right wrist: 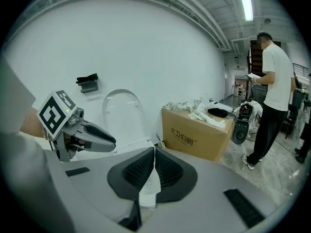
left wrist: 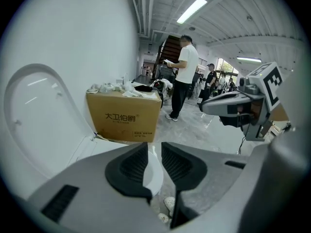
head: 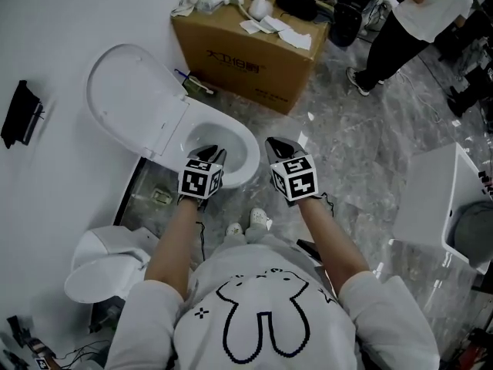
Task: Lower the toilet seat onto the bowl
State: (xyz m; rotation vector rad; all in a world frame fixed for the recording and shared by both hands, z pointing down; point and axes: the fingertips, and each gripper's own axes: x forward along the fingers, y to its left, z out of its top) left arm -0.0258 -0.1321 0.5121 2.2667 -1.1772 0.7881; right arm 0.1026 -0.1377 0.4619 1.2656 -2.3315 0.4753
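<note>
The white toilet bowl (head: 235, 133) stands against the wall. Its seat and lid (head: 127, 99) are raised and lean back to the upper left; I cannot tell the seat ring from the lid. The raised lid (left wrist: 34, 115) fills the left of the left gripper view. My left gripper (head: 209, 154) hovers over the bowl's front rim, jaws apart with nothing between them (left wrist: 154, 147). My right gripper (head: 279, 145) hangs just right of the bowl, touching nothing. Its pad tips meet (right wrist: 154, 150). Each gripper shows in the other's view: the right gripper (left wrist: 203, 107) and the left gripper (right wrist: 112, 141).
A cardboard box (head: 246, 60) topped with rags and small items sits right behind the toilet. A person (head: 408, 21) stands beyond it. A black holder (head: 21, 114) hangs on the wall. White ceramic pieces lie at lower left (head: 104, 264) and right (head: 435, 199).
</note>
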